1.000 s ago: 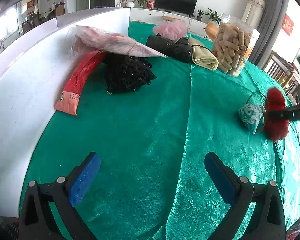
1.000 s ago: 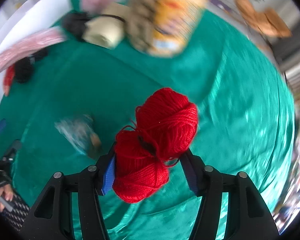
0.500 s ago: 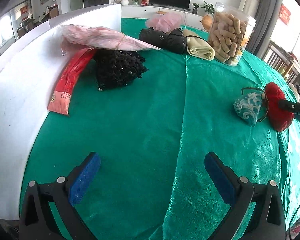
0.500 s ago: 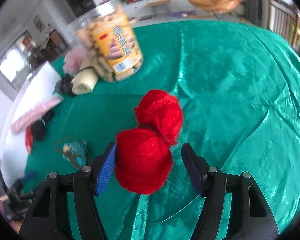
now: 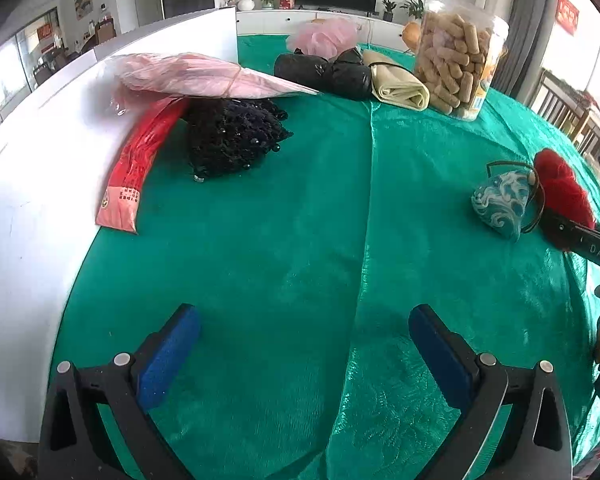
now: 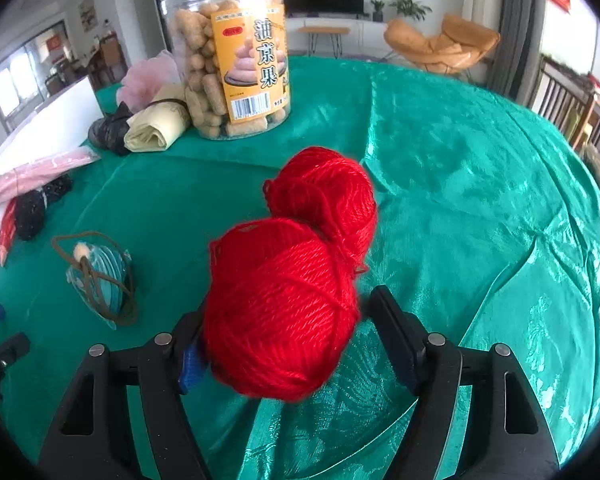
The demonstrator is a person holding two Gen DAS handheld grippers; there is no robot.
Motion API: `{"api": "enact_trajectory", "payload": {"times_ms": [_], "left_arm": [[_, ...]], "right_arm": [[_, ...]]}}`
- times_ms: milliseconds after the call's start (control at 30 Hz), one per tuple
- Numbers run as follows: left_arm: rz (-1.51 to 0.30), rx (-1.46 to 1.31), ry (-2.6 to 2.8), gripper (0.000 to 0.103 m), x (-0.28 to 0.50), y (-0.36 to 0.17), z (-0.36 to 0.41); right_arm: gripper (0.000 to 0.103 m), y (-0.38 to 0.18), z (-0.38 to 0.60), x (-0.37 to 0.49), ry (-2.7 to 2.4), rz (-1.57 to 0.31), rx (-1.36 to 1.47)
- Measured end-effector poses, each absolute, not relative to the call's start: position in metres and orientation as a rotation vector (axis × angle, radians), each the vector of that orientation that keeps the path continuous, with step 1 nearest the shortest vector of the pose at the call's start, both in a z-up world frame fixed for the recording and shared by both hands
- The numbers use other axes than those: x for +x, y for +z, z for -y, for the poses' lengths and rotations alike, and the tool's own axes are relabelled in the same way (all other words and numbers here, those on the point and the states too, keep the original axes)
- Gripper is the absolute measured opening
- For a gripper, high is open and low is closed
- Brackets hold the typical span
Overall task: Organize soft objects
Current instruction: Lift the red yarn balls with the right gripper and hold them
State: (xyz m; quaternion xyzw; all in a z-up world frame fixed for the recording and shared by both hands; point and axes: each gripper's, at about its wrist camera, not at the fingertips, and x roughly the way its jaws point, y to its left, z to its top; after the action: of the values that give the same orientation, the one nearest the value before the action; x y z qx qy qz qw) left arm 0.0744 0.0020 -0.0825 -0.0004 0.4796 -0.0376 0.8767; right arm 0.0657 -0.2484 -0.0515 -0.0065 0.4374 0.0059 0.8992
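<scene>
Right gripper (image 6: 290,312): set part-open around the near ball of the red yarn (image 6: 292,280). Shows the left pad pressed into the wool and a thin gap at the right pad, so cannot say whether this is a true grip or only a straddle. Cannot tell either whether the yarn is resting on the green tablecloth (image 6: 480,160) or hanging just above it.

Left gripper (image 5: 303,314): spread wide and holding nothing, hovering low over bare cloth near the table's front edge, well apart from everything else.

The yarn: two balls joined by loose strands, the far one sitting beyond the fingertips and leaning on the near one. Looks light, springy and easily squashed. Should give under the pads rather than slip, with the fuzzy strands offering plenty of friction. Not fragile, though likely to shed loops or unwind if pinched by a stray strand. Best taken across the fat middle of one ball, with enough squeeze to bite into the wool. Expect the second ball to dangle and swing from the connecting strands.

Further out:
- Just left of the yarn, a small teal patterned pouch (image 6: 100,280) with a brown cord looped over it. Also soft, and best taken across the body, not by the cord.
- At the far edge, a clear snack jar (image 6: 228,60), the one rigid thing here.
- Beside the jar, a cream fabric roll (image 6: 156,128), black bags (image 5: 320,72) and a pink mesh puff (image 5: 328,36).
- Off to the left, by the white board, a black beaded bundle (image 5: 232,136).
</scene>
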Motion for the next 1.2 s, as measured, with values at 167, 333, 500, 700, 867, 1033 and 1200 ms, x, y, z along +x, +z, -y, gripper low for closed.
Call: {"api": "enact_trajectory", "payload": {"times_ms": [167,333,500,700,867,1033,1200], "left_arm": [[-1.002,0.031,-0.077,0.103,0.0758,-0.0842,0.0023],[-1.0,0.033,-0.076,0.103,0.0768,-0.0849,0.003],[-0.999,0.033,-0.076,0.103,0.0765,-0.0849,0.0029],[-0.999,0.033,-0.076,0.103,0.0764,-0.0851,0.0029],[-0.999,0.033,-0.076,0.103,0.0762,-0.0849,0.0028],[-0.998,0.032,-0.076,0.103,0.0762,-0.0847,0.0027],[-0.998,0.032,-0.077,0.103,0.076,-0.0849,0.0026]], "right_arm": [[0.081,-0.0512,0.2495,0.0691,0.0,-0.911,-0.004],[0.082,-0.0527,0.2488,0.0705,-0.003,-0.911,-0.006],[0.082,-0.0529,0.2488,0.0705,-0.003,-0.911,-0.007],[0.082,-0.0529,0.2489,0.0704,-0.003,-0.911,-0.007],[0.082,-0.053,0.2488,0.0704,-0.003,-0.911,-0.007],[0.082,-0.053,0.2489,0.0705,-0.003,-0.911,-0.007],[0.082,-0.0531,0.2489,0.0706,-0.003,-0.911,-0.007]]}}
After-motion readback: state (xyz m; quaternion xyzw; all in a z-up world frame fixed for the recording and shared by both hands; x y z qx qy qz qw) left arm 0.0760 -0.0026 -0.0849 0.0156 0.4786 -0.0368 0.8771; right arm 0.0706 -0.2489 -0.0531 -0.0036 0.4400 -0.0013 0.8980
